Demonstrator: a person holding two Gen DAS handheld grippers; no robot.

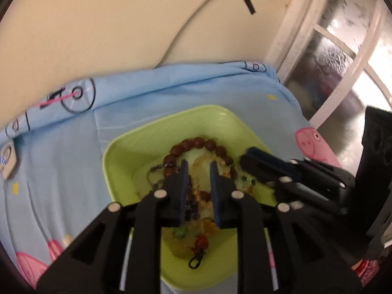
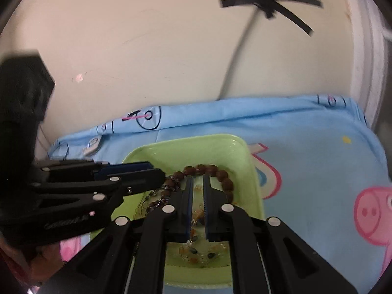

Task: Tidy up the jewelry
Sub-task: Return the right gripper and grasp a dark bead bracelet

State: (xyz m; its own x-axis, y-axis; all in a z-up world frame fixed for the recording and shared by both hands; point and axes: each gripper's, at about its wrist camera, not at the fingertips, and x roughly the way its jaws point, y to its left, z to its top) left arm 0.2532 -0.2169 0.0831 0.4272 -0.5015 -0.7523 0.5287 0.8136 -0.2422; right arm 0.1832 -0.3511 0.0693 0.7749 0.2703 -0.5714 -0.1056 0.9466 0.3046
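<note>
A light green tray (image 1: 122,152) (image 2: 220,147) lies on a blue cartoon cloth and holds a tangle of jewelry. A brown wooden bead bracelet (image 1: 196,143) (image 2: 221,175) curves along its far side. Amber and dark bead strands (image 1: 203,196) (image 2: 196,254) lie under the fingers, and a red bead with a black clasp (image 1: 201,242) lies nearer. My left gripper (image 1: 199,169) hovers over the pile, open and empty. My right gripper (image 2: 198,182) is over the same pile with a narrow gap between its fingers and holds nothing. Each gripper shows from the side in the other's view (image 1: 264,164) (image 2: 137,174).
The blue cloth (image 1: 61,152) (image 2: 318,159) with pink pig prints covers the surface up to a cream wall. A cable taped with black strips (image 2: 267,2) runs down the wall. A white-framed glass door (image 1: 343,56) stands at the right. A small white tag (image 1: 7,161) lies at far left.
</note>
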